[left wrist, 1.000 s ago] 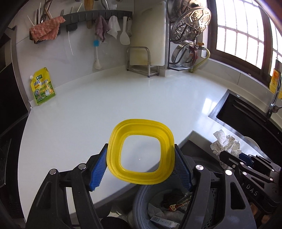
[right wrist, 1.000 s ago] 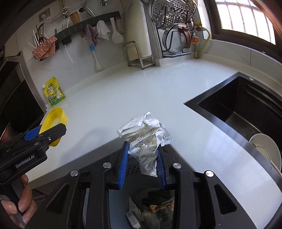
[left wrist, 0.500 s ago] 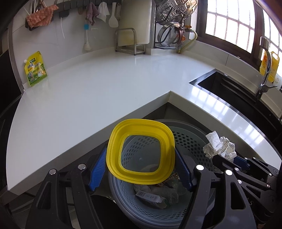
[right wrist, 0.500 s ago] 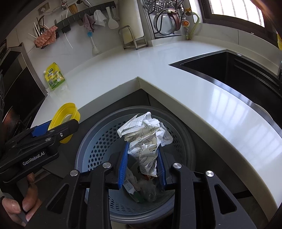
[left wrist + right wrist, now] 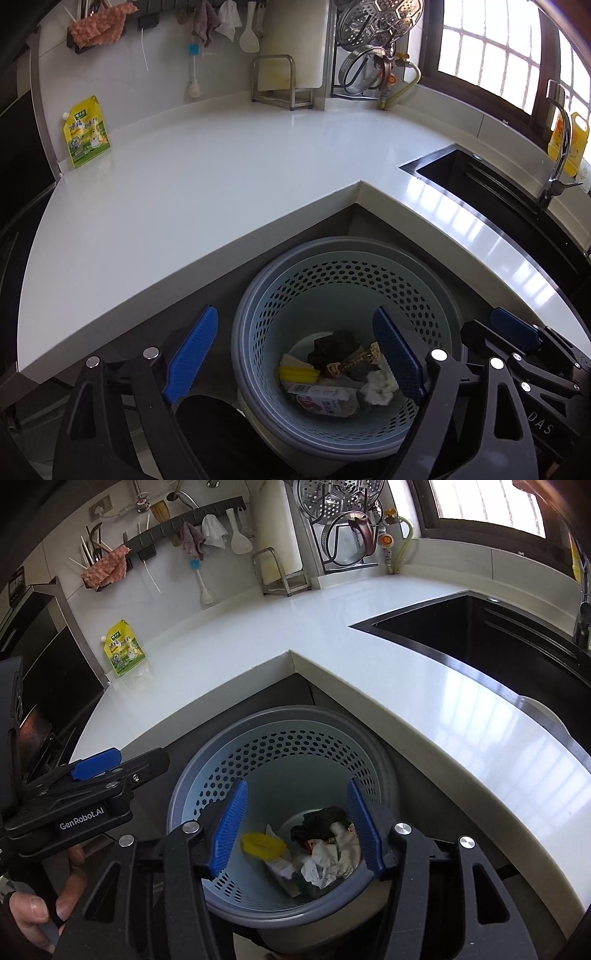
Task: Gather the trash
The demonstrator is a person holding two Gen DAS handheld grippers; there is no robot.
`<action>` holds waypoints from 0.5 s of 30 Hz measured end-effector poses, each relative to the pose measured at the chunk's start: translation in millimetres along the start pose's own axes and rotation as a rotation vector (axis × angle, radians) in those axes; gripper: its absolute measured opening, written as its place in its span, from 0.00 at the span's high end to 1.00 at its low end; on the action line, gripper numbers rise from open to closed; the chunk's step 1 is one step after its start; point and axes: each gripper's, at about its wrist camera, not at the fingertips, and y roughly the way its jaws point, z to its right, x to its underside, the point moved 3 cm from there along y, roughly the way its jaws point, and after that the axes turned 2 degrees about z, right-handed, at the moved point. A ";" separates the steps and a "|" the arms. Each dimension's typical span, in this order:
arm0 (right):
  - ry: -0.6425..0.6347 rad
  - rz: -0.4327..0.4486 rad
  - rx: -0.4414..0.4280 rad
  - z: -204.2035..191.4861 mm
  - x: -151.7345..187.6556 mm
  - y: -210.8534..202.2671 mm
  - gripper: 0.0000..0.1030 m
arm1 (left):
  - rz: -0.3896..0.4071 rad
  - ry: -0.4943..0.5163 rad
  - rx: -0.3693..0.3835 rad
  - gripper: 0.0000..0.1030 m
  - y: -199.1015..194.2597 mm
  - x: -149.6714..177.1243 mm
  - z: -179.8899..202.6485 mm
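A grey perforated trash bin (image 5: pixel 343 280) (image 5: pixel 284 746) stands on the floor in the inner corner of the white counter. My left gripper (image 5: pixel 295 350) is open and empty above the bin's left side. My right gripper (image 5: pixel 295 825) is open and empty right over the bin. At the bin's bottom lie the yellow lid (image 5: pixel 263 845) (image 5: pixel 297 373), the crumpled white paper (image 5: pixel 328 856) (image 5: pixel 378 386), a carton (image 5: pixel 323 400) and dark scraps. The right gripper's body shows at the right of the left wrist view (image 5: pixel 517 354); the left gripper's body shows at the left of the right wrist view (image 5: pixel 85 794).
The L-shaped white counter (image 5: pixel 192 173) wraps around the bin. A yellow-green pouch (image 5: pixel 85 131) leans against the back wall. A black sink (image 5: pixel 480 642) with a tap (image 5: pixel 557 147) is on the right. A dish rack (image 5: pixel 373 48) and hanging utensils line the wall.
Both grippers opened over the bin. The yellow lid dropped from the left gripper and the crumpled paper from the right; both now lie in the bin.
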 end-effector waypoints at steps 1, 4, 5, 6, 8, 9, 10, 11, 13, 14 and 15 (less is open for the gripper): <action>-0.001 0.003 0.000 -0.3 0.1 -1.6 0.47 | 0.004 -0.001 -0.002 0.17 -1.7 0.1 0.1; 0.000 0.010 -0.001 -0.8 0.6 -5.4 0.47 | 0.015 -0.001 -0.011 0.16 -6.5 0.7 0.3; 0.000 0.012 -0.001 -1.0 0.7 -6.6 0.46 | 0.019 -0.003 -0.015 0.16 -8.2 1.0 -0.2; 0.001 0.014 -0.001 -1.2 1.5 -7.8 0.46 | 0.022 -0.006 -0.017 0.16 -9.6 1.2 -0.6; 0.002 0.017 -0.002 -1.8 2.3 -9.9 0.45 | 0.026 -0.012 -0.019 0.15 -12.1 1.8 -2.0; 0.002 0.018 -0.001 -2.1 2.9 -10.8 0.45 | 0.028 -0.015 -0.020 0.15 -13.1 2.3 -3.1; 0.000 0.019 0.000 -2.4 3.3 -11.6 0.45 | 0.029 -0.017 -0.021 0.15 -13.9 2.1 -4.1; -0.002 0.020 0.000 -3.2 3.4 -12.5 0.45 | 0.032 -0.019 -0.022 0.15 -15.1 2.7 -4.6; -0.007 0.024 0.002 -4.8 3.4 -14.9 0.45 | 0.037 -0.023 -0.022 0.14 -17.4 3.8 -5.1; -0.009 0.026 0.002 -5.3 3.0 -16.0 0.45 | 0.040 -0.025 -0.021 0.14 -18.6 4.3 -5.4; -0.011 0.028 0.002 -6.1 2.9 -17.0 0.45 | 0.041 -0.025 -0.021 0.14 -19.1 3.8 -5.6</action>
